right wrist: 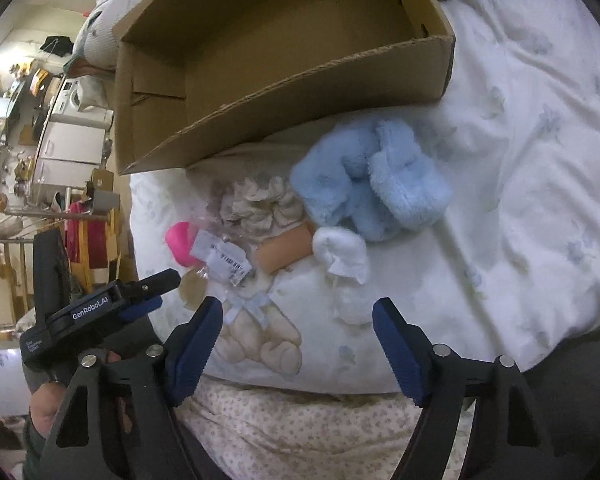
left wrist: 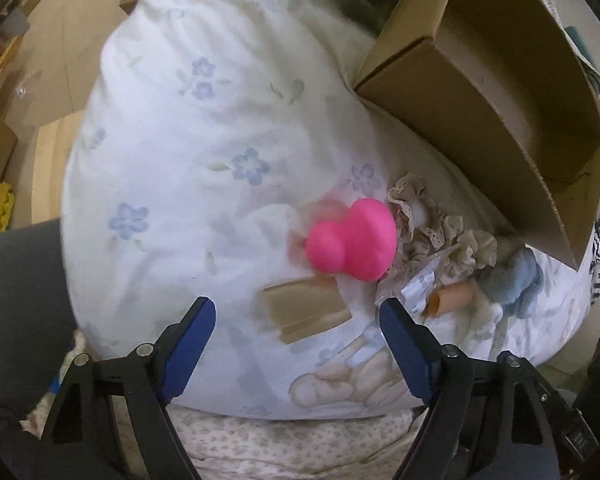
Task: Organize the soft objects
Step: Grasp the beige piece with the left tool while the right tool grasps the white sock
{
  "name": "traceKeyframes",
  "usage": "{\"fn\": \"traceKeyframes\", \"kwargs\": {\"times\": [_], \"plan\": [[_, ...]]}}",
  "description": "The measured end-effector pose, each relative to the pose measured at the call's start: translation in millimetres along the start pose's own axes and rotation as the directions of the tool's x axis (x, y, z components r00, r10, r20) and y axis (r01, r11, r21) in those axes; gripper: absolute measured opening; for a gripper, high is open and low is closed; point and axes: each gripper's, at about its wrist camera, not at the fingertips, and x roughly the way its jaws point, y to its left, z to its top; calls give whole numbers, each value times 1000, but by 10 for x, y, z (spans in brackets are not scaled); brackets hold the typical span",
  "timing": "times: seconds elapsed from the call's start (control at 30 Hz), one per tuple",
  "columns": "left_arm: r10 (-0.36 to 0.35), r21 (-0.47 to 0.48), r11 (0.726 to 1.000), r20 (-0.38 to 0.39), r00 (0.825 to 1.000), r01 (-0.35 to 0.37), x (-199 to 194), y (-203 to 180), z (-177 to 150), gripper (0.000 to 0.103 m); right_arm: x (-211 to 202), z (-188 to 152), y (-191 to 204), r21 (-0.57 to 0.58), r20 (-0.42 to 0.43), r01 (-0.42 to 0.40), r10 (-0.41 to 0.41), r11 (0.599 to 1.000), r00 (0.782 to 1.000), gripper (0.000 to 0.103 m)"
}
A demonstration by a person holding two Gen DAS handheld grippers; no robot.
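A pink soft sponge (left wrist: 354, 240) lies on the white floral duvet (left wrist: 204, 152), beside beige lace scrunchies (left wrist: 440, 236), a tagged plastic bag (left wrist: 420, 286), a tan tube (left wrist: 454, 298) and blue fluffy socks (left wrist: 520, 280). My left gripper (left wrist: 298, 314) is open and empty just short of the sponge. In the right wrist view the blue socks (right wrist: 372, 184), white mitten (right wrist: 342, 250), scrunchies (right wrist: 260, 204), tan tube (right wrist: 286, 250) and pink sponge (right wrist: 182, 242) lie before my open, empty right gripper (right wrist: 298, 314). The left gripper (right wrist: 152, 292) shows at the left.
An open cardboard box (left wrist: 500, 92) stands on the bed behind the pile; it also shows in the right wrist view (right wrist: 284, 92), with nothing visible inside. A cardboard scrap (left wrist: 304, 312) lies near the left fingers. Room clutter and shelves (right wrist: 60, 132) are off the bed's left side.
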Motion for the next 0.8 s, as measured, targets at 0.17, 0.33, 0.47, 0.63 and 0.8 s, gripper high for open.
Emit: {"fn": "traceKeyframes", "kwargs": {"times": [0.17,0.33,0.47,0.63,0.8], "plan": [[4,-32,999,-31,999,-5,273,14,50,72,30,42,-72,21,-12,7,-6,1000,1000,69],[29,-16,999,-7,1000,-30,347,-28,82,39,81,102,-226,77,-17,14,-13,997,1000,60],[24,-11,1000,-15,1000,-24,379,8,107,22,140,124,-264,89,-32,16,-14,996,999,58],[27,41,999,-15,1000,-27,341,-16,128,11,245,139,-174,45,-61,84,-82,995,995,55],[31,71,997,1,1000,-31,232,-85,133,11,258,140,-133,8,-72,92,-91,996,993,13]]}}
